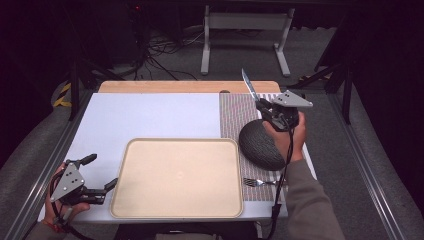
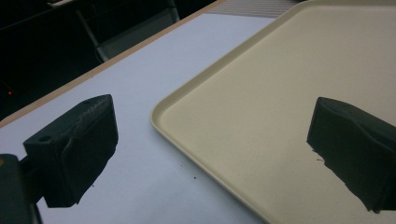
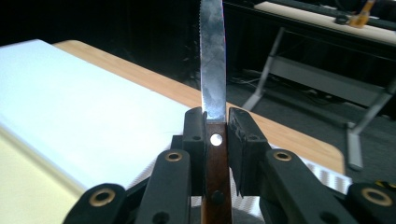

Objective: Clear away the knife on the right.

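Observation:
My right gripper (image 1: pixel 264 106) is raised over the woven placemat (image 1: pixel 235 112) at the right, shut on a knife (image 1: pixel 249 86) by its wooden handle (image 3: pixel 215 168). The serrated blade (image 3: pixel 212 56) points up and away. A dark round bowl (image 1: pixel 260 145) lies just under that hand, and a fork (image 1: pixel 258 182) rests at the placemat's near edge. At the near left my left gripper (image 1: pixel 102 172) stands open. One of its fingers (image 2: pixel 359 144) hangs over the beige tray (image 1: pixel 180 175), the other over the white table (image 2: pixel 154 60). Nothing is between them.
The tray (image 2: pixel 280 84) covers the near middle of the white tabletop (image 1: pixel 150 115). A wooden strip (image 1: pixel 165 86) runs along the far edge. Beyond the table are dark floor, cables and a white metal stand (image 1: pixel 245 30).

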Available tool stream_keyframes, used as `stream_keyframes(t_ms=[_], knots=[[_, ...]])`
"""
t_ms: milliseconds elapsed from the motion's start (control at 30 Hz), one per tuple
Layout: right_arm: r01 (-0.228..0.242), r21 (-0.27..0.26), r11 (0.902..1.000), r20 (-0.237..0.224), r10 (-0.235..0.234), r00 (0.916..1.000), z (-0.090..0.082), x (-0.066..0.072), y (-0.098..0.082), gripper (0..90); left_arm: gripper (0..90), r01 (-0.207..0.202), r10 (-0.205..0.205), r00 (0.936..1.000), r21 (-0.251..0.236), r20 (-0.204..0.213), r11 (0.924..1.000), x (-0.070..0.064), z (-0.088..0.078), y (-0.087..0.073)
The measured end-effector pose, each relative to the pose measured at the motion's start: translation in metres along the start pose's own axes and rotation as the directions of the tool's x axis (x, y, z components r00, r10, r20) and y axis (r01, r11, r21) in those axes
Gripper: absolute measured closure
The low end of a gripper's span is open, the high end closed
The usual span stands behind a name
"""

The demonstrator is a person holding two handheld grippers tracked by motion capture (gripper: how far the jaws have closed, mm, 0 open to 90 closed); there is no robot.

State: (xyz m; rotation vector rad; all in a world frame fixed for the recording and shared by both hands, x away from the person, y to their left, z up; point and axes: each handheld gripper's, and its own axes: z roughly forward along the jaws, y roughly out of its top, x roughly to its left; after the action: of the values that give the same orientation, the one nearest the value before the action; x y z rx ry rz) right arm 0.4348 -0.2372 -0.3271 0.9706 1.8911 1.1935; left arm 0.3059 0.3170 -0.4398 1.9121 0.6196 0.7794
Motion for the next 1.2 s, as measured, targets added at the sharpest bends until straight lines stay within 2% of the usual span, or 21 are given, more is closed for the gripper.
stream_keyframes(t_ms=[133, 300, 367, 500, 633, 667, 700, 767, 833, 967, 1000, 1200], knots=[[0.010, -0.012, 0.9999, -0.037, -0.010, 0.9992, -0.011, 0.020, -0.002, 78.7, 2.9, -0.006, 0.005, 0.9999, 0.013, 0.014, 0.9999, -0.003, 0.003, 0.000], [0.021, -0.011, 0.9997, -0.088, -0.022, 0.9959, -0.020, 0.042, -0.006, 78.7, 3.8, -0.024, 0.024, 0.9997, 0.002, 0.003, 0.9997, -0.004, 0.003, 0.002], [0.019, -0.015, 0.9997, -0.112, -0.021, 0.9935, -0.024, 0.051, -0.009, 78.7, 4.5, -0.019, 0.019, 0.9998, -0.008, 0.001, 0.9998, -0.005, 0.002, 0.002], [0.027, -0.009, 0.9996, -0.147, -0.028, 0.9888, -0.028, 0.065, -0.015, 78.6, 5.2, -0.010, 0.010, 0.9999, -0.010, 0.007, 0.9999, -0.004, 0.002, 0.002], [0.031, -0.004, 0.9995, -0.175, -0.031, 0.9841, -0.031, 0.079, -0.020, 78.7, 4.8, -0.021, 0.021, 0.9997, -0.005, 0.012, 0.9998, -0.004, 0.002, 0.001], [0.028, -0.005, 0.9996, -0.178, -0.028, 0.9837, -0.031, 0.082, -0.021, 78.7, 4.5, -0.011, 0.011, 0.9995, 0.002, 0.030, 0.9999, -0.004, 0.002, 0.001], [0.024, -0.003, 0.9997, -0.186, -0.024, 0.9823, -0.030, 0.088, -0.026, 78.7, 4.0, -0.022, 0.021, 0.9996, 0.010, 0.019, 0.9997, -0.004, 0.003, 0.001], [0.021, 0.016, 0.9996, -0.202, -0.018, 0.9793, -0.027, 0.097, -0.033, 78.6, 4.0, -0.037, 0.037, 0.9993, 0.014, 0.004, 0.9992, -0.006, 0.002, 0.002], [0.025, 0.034, 0.9991, -0.214, -0.017, 0.9767, -0.025, 0.101, -0.036, 78.7, 4.2, -0.034, 0.034, 0.9994, 0.012, 0.002, 0.9994, -0.006, 0.001, 0.001], [0.033, 0.068, 0.9971, -0.245, -0.016, 0.9695, -0.023, 0.118, -0.045, 78.7, 4.4, -0.019, 0.019, 0.9998, 0.006, -0.002, 0.9998, -0.004, -0.001, 0.000], [0.042, 0.074, 0.9964, -0.259, -0.021, 0.9658, -0.023, 0.121, -0.047, 78.7, 4.4, -0.011, 0.011, 0.9999, 0.003, 0.000, 0.9999, -0.004, -0.001, -0.001], [0.067, 0.111, 0.9915, -0.296, -0.032, 0.9548, -0.022, 0.140, -0.056, 78.6, 4.8, -0.017, 0.017, 0.9998, 0.002, -0.007, 0.9999, -0.004, -0.002, -0.001]])
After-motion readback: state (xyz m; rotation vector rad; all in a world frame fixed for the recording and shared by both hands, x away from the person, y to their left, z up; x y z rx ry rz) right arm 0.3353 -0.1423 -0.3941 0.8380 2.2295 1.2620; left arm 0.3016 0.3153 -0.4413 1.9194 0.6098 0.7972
